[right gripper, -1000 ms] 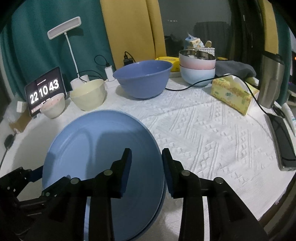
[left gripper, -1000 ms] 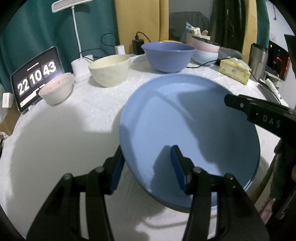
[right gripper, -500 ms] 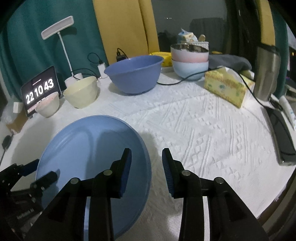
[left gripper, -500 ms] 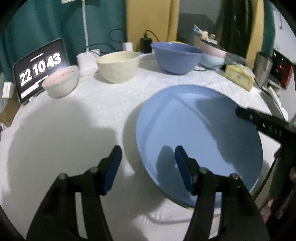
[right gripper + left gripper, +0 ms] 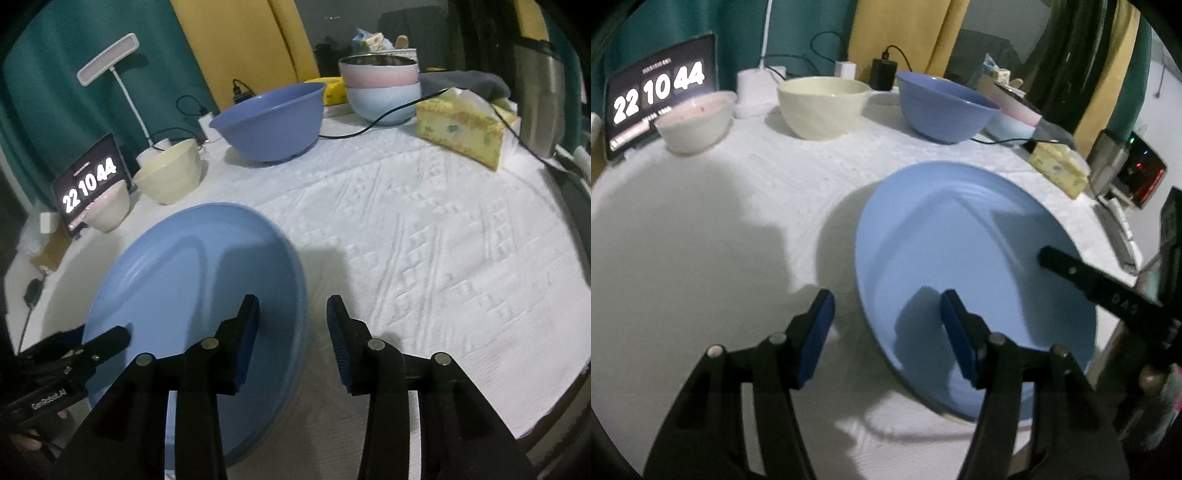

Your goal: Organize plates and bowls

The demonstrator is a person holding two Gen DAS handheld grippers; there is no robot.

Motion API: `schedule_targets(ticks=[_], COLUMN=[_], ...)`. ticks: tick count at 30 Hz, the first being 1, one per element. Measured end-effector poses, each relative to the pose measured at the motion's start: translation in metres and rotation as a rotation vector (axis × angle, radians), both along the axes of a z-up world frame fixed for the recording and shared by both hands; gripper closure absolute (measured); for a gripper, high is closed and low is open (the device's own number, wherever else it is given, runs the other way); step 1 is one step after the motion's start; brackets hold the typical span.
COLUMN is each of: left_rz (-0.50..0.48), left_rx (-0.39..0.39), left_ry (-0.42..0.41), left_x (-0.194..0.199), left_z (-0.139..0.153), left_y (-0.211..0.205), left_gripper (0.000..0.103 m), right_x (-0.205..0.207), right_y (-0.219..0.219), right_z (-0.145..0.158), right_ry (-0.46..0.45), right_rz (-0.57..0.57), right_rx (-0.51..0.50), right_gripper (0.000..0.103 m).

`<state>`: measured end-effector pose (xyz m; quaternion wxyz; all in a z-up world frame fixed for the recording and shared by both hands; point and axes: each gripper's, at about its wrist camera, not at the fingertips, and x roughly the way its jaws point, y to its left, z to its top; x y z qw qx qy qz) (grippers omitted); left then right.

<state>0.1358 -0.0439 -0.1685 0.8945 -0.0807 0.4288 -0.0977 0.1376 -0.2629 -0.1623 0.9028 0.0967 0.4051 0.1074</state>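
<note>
The blue plate point(image 5: 967, 266) lies flat on the desk point(image 5: 424, 229), lower centre of both views; it looks rigid, glossy and slippery, so the thin rim is the place to pinch. The left tongs point(image 5: 886, 332) stand spread astride its near-left rim, while the right tongs point(image 5: 291, 332) are opening around its right edge, neither pinching it.

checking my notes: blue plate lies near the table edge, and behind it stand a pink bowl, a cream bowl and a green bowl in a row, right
Not quite: the third bowl in that row is blue, not green, as the right wrist view shows. The rest holds: the blue plate lies near the table edge, with the pink bowl and cream bowl behind it.
</note>
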Motion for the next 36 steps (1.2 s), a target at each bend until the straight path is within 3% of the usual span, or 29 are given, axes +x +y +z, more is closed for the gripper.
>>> schedule_targets(ticks=[3,15,36], left_rz=[-0.051,-0.046,0.062], left_rx=[-0.02,-0.003,-0.03], left_ry=[0.0,-0.028,-0.101], left_x=[-0.001,-0.006,-0.005], left_z=[0.0,0.003,0.017], left_y=[-0.007,-0.007,0.054], left_gripper=[0.043,0.045,0.045], right_x=[0.0,-0.003,0.02], right_y=[0.004,0.015,0.075], right_z=[-0.002,0.0,0.023], right_ry=[0.015,-0.004,-0.034], right_rz=[0.018,-0.027,0.041], right_rx=[0.041,0.01,-0.03], right_gripper=[0.061,0.06,0.06])
